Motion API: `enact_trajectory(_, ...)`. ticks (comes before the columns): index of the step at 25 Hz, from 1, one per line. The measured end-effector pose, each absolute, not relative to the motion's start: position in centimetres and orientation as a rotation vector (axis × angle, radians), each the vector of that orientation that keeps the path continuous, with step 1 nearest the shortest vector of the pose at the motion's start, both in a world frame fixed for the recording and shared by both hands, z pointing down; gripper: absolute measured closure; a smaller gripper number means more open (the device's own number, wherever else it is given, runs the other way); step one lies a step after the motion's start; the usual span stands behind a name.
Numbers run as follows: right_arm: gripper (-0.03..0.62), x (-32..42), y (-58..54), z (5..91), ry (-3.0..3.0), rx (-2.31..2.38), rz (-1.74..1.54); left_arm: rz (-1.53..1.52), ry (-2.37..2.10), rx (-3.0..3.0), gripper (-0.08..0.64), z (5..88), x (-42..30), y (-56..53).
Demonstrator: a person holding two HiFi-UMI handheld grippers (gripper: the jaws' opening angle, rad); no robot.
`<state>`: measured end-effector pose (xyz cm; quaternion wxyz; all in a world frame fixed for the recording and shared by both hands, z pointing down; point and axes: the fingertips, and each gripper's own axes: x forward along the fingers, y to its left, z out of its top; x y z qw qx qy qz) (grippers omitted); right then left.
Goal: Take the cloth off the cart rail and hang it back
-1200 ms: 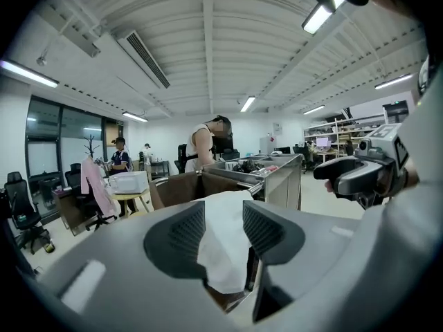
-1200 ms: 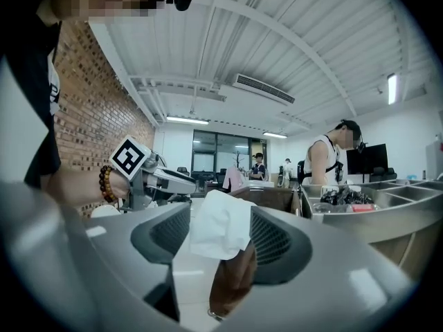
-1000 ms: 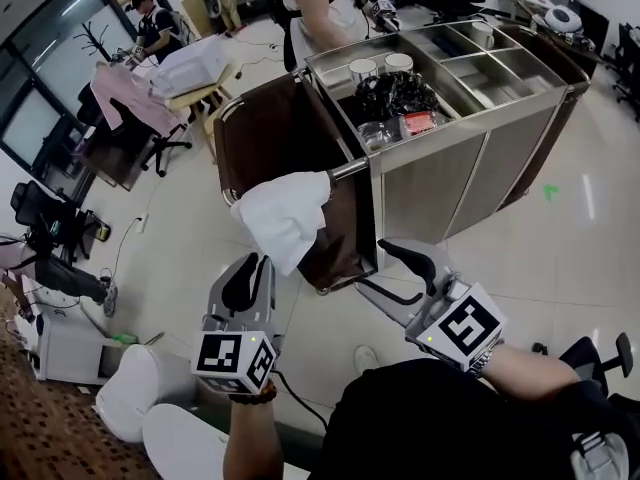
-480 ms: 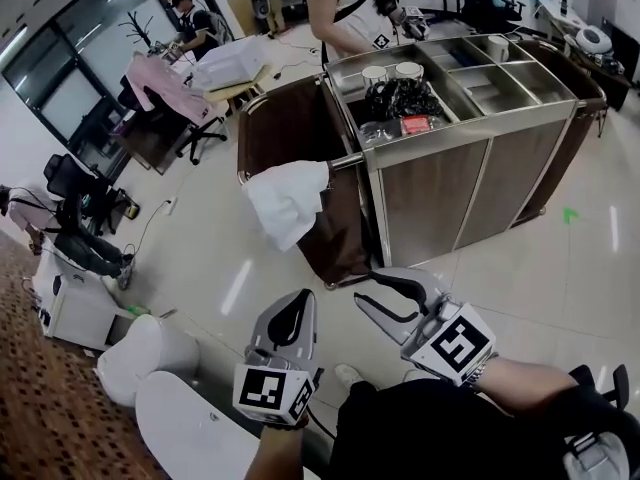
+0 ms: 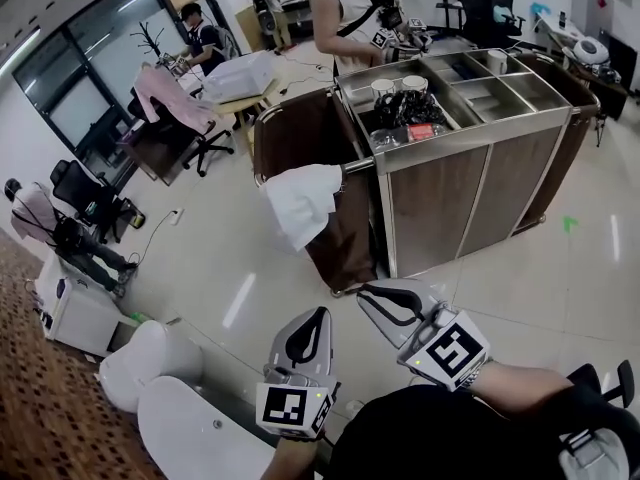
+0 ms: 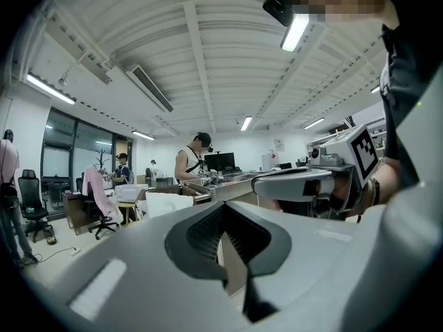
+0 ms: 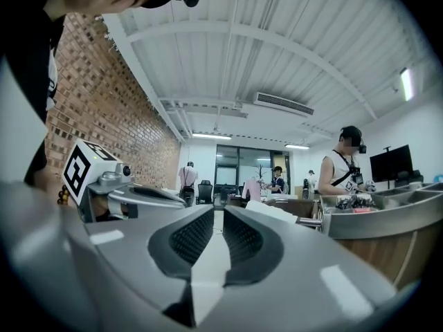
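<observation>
The white cloth (image 5: 303, 200) hangs draped over the end of the cart rail (image 5: 355, 164), at the left end of the steel cart (image 5: 470, 183), well apart from both claws. The left gripper (image 5: 312, 320) is clamped fully closed on nothing. The right gripper (image 5: 378, 296) is closing, with a sliver of gap left and nothing in it. The cloth looks light and floppy, so I'd pinch a bunched fold right by the rail, not the dangling corner.

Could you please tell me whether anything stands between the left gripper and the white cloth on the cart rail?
Nothing visible does: only open glossy floor lies between the left gripper and the white cloth draped over the steel cart's rail.
</observation>
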<state>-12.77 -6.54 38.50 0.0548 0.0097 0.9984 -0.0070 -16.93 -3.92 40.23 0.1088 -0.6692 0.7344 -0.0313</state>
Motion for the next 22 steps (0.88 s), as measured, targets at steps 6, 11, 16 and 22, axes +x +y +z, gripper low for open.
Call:
enact_trajectory(6,0.592,-13.8,-3.9,38.3,3.029,-0.051,0.013,-0.091,2.098,-1.985,0.557,39.9,-17.5,-1.6)
enact_trajectory(11,0.592,-14.3,-2.5,37.9,3.027,-0.113,0.042,-0.076,2.066,-1.992,0.557,39.2,-18.5,-0.1)
enact_trajectory(16,0.592,-14.4,-1.2,37.8,3.025,-0.159,0.058,-0.062,2.040,-2.007,0.557,39.1,-18.9,0.9)
enact_trajectory(22,0.592,-14.6,-0.4,37.8,3.028,-0.187,0.069,-0.048,2.029,-2.028,0.557,39.2,-19.3,1.3)
